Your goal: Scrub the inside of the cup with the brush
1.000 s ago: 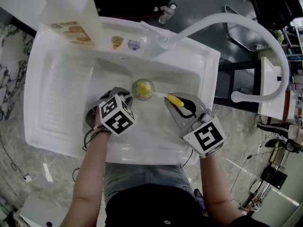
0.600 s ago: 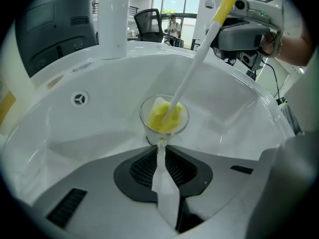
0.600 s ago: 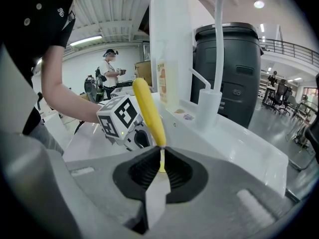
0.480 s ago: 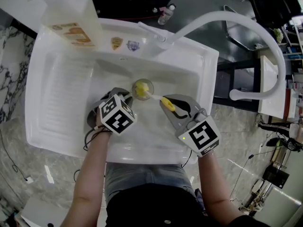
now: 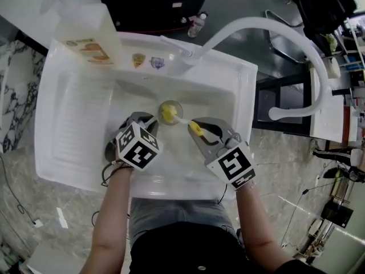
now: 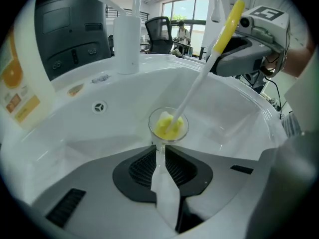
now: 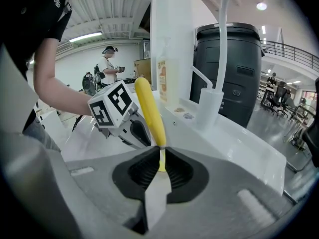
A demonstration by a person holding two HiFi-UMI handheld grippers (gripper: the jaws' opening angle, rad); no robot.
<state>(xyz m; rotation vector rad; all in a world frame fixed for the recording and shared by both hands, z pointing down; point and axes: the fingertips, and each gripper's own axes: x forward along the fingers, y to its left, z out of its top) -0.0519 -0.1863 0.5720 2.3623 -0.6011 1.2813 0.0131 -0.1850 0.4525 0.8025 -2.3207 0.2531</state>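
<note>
Small clear glass cup (image 5: 170, 112) sits mid white sink basin (image 5: 63, 124), near wall pinched by left gripper (image 6: 160, 144) fingers. Inside cup: head of yellow-handled brush (image 5: 183, 121), long axis slanting right and near toward right gripper (image 7: 160, 158). Right fingers opening, handle between them.

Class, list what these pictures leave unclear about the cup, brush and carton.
- Base of the cup: left gripper view, hidden behind the fingers of the left gripper.
- Bristles of the brush: left gripper view, a yellow blur behind the glass; head view, too small.
- Print on the carton: head view, too small; left gripper view, cut by the left edge.
- Right gripper view: cup and brush head do not show, only the yellow handle.
</note>
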